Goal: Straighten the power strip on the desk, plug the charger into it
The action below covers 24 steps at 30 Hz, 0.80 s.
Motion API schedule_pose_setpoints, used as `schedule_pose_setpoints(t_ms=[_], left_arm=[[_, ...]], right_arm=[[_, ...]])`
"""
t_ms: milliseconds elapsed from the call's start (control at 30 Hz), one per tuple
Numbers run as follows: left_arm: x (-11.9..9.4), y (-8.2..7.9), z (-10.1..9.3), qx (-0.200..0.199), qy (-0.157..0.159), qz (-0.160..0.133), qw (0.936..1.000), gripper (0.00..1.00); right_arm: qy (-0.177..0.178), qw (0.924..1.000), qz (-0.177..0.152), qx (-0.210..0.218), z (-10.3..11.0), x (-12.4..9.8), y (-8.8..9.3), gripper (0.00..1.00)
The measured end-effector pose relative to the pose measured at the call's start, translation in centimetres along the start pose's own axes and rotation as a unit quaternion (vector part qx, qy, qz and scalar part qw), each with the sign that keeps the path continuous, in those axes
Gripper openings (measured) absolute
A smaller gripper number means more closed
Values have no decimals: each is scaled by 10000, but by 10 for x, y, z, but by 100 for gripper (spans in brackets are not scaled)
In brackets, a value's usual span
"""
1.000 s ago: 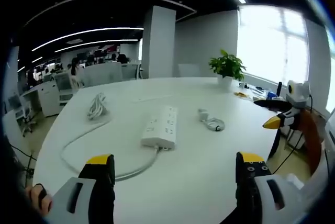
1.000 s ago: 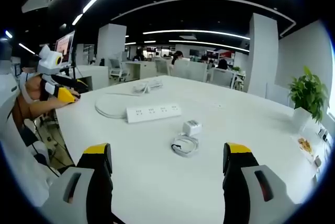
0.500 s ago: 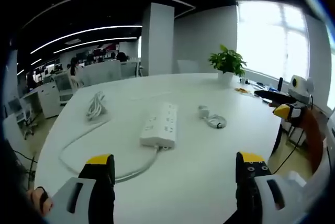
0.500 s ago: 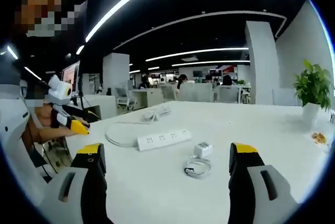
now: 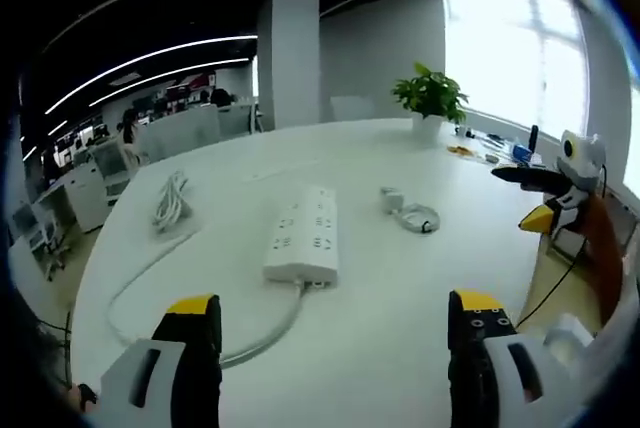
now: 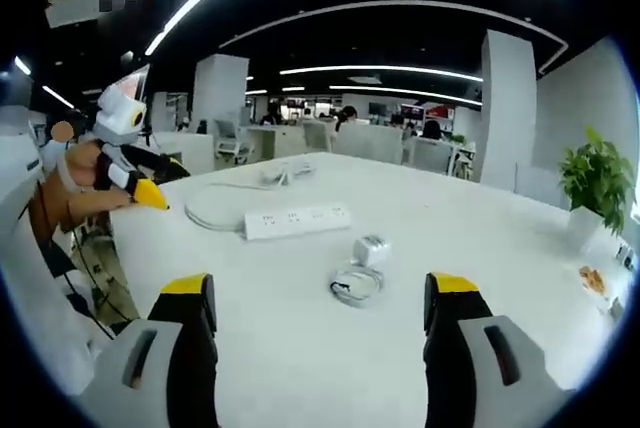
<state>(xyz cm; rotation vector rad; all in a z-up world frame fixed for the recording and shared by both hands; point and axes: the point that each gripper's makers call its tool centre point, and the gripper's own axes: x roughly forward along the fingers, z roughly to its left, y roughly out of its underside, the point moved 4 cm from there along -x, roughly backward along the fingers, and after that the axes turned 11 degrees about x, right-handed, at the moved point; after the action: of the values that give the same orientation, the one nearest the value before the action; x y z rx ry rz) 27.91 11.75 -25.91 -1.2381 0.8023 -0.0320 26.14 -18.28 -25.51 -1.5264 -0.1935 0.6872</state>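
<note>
Step one not started: I'm holding both grippers above the near edge of the desk (image 5: 400, 348), nothing touched yet. Left gripper (image 5: 335, 333) jaws spread wide, empty. Right gripper (image 6: 315, 313) same, wide apart, nothing between them.

The strip (image 5: 302, 243) lies mid-desk, well ahead of my left jaws, and reads slightly skewed to the desk edge from here. White hard-plastic slab, rounded corners, rows of sockets on top. Its cord (image 5: 200, 278) leaves the near end, loops wide to the left and ends in a bundled coil (image 5: 168, 203) farther back.

The charger (image 6: 369, 248) sits near the strip, apart from it: small white cube, glossy. Its thin cable (image 6: 355, 283) is coiled just beside it on my side. Prong side probably faces down, too small to tell.

Next: left jaws go down onto the strip's long sides and square it up; smooth plastic on a smooth top should slide easily, cord may drag. Then right jaws take the charger by its flat faces.

A potted plant (image 5: 430, 98) stands at the far edge.
</note>
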Motion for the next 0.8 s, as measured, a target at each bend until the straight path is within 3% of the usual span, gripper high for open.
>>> schedule_pose_setpoints(t_ms=[167, 433, 800], left_arm=[[16, -10, 2, 15, 151, 13, 9999, 93], [49, -29, 19, 251, 123, 85, 9996, 91], [92, -28, 28, 202, 328, 420, 9984, 94]], right_arm=[[-38, 10000, 24, 63, 0, 4, 4, 82], [-45, 9998, -24, 200, -3, 4, 7, 82], [-35, 9995, -2, 303, -6, 2, 14, 82]])
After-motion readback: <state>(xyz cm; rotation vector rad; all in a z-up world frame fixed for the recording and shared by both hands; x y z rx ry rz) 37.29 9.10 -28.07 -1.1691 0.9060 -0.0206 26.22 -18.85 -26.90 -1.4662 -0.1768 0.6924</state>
